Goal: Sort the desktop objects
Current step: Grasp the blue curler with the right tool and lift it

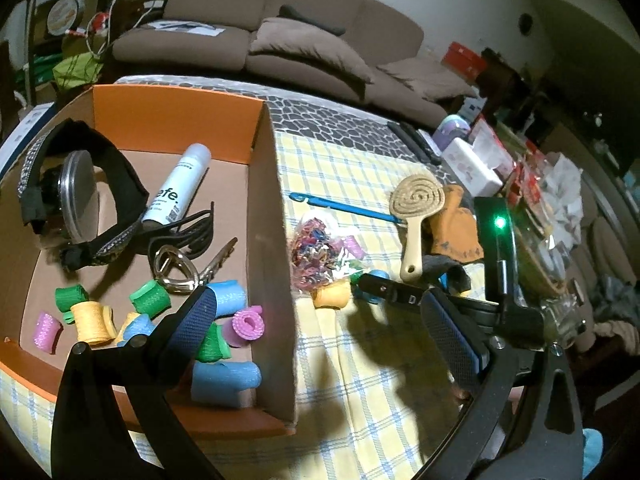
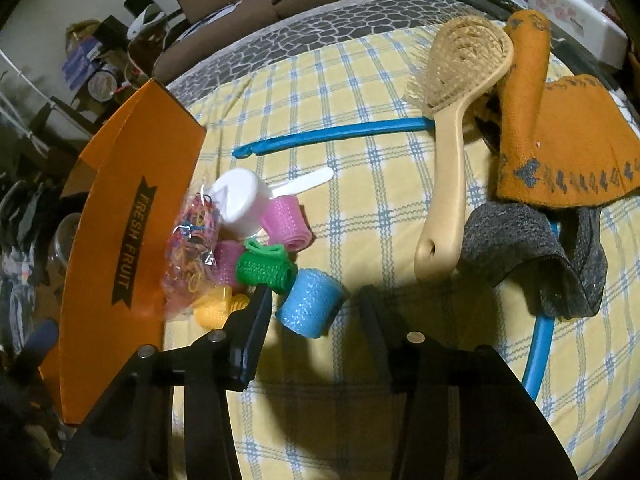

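Two grippers show: the right gripper (image 2: 316,300), low in the right wrist view, stands released, jaws apart, nothing pressed between them, just below a blue hair roller (image 2: 310,303) lying on the checked cloth of the surface (image 2: 360,128). Beside it cluster green, pink and yellow rollers. The left gripper (image 1: 316,312), also released and empty, hangs over the orange cardboard box (image 1: 276,240), where more rollers (image 1: 148,320) lie at lower left.
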The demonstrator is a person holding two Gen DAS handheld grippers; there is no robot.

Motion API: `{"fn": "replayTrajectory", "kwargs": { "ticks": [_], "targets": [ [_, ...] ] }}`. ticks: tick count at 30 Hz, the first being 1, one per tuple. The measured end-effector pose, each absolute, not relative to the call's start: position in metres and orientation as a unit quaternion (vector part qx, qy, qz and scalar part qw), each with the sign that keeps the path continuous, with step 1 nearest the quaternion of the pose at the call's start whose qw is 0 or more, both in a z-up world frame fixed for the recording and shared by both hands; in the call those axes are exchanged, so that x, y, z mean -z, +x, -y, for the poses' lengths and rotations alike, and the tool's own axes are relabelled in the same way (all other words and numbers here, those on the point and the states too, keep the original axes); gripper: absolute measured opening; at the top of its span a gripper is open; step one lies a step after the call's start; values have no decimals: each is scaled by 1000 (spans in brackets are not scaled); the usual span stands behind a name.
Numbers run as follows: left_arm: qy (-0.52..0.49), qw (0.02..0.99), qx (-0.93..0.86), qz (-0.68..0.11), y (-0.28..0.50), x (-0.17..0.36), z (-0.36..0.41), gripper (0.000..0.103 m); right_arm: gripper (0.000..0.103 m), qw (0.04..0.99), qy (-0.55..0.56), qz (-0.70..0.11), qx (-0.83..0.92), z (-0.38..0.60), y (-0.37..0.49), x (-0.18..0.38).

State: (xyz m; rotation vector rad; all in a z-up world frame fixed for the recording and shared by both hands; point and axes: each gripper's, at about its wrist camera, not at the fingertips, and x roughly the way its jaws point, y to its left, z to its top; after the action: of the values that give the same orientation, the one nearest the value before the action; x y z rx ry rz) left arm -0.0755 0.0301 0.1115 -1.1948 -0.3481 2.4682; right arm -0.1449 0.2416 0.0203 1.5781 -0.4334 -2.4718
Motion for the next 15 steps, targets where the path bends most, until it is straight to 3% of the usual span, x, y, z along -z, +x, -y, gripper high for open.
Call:
{"fn": "replayTrajectory", "kwargs": {
  "ticks": [3, 9, 15],
  "targets": [
    [-424, 193, -877, 119, -74, -111, -35, 102, 34, 89, 528, 145, 832, -242, -144, -20],
    [-424, 203, -874, 124, -74, -111, -39, 102, 32, 108, 518, 159, 834, -243, -143, -34],
    [-419, 220, -857, 205, -79, -110, -18, 102, 32, 174, 472, 189, 844, -245, -132, -74]
  ]
}}
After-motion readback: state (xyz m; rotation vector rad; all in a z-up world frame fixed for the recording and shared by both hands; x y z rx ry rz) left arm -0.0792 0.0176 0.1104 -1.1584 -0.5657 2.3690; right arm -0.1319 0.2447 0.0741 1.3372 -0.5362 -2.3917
